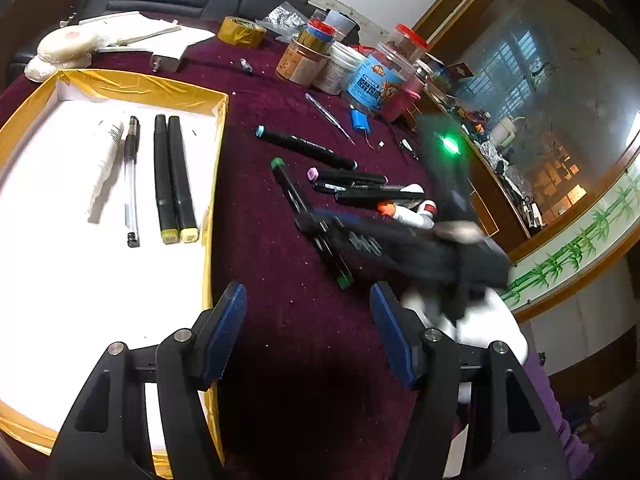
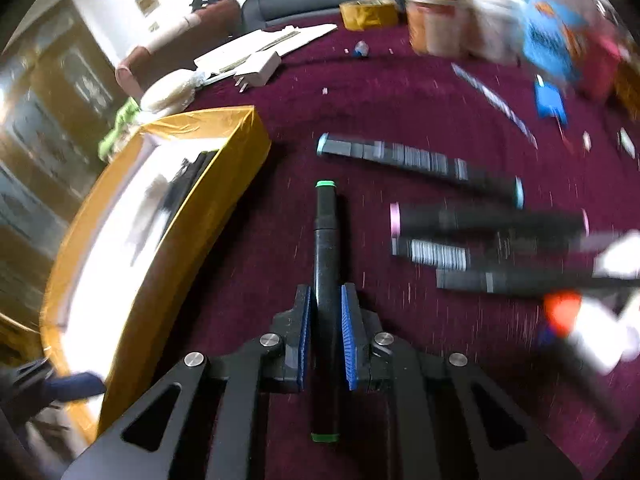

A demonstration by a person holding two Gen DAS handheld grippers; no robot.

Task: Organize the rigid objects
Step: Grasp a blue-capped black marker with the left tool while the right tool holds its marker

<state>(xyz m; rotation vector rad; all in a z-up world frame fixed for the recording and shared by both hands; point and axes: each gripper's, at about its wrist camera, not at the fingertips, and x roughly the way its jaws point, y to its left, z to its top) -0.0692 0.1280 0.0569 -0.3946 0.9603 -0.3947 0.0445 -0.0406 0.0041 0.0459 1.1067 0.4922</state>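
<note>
My right gripper [image 2: 326, 312] is shut on a black marker with green caps [image 2: 325, 248], held lengthwise between its blue pads just above the maroon cloth; in the left wrist view that marker [image 1: 289, 188] shows with the right gripper [image 1: 316, 226] on it. My left gripper [image 1: 308, 300] is open and empty, low over the cloth beside the gold-edged white box [image 1: 218, 128]. In the box lie two black markers with yellow caps [image 1: 172, 176], a clear pen [image 1: 131, 176] and a white tube [image 1: 105, 156]. Several black markers [image 2: 420, 160] lie loose to the right.
Jars and tins [image 1: 344, 64], a tape roll [image 1: 241, 31], a blue battery pack [image 1: 359, 120], a thin metal tool [image 1: 329, 117] and a white charger [image 1: 170, 60] sit at the back of the table. White tubes with a red cap [image 1: 412, 210] lie by the markers.
</note>
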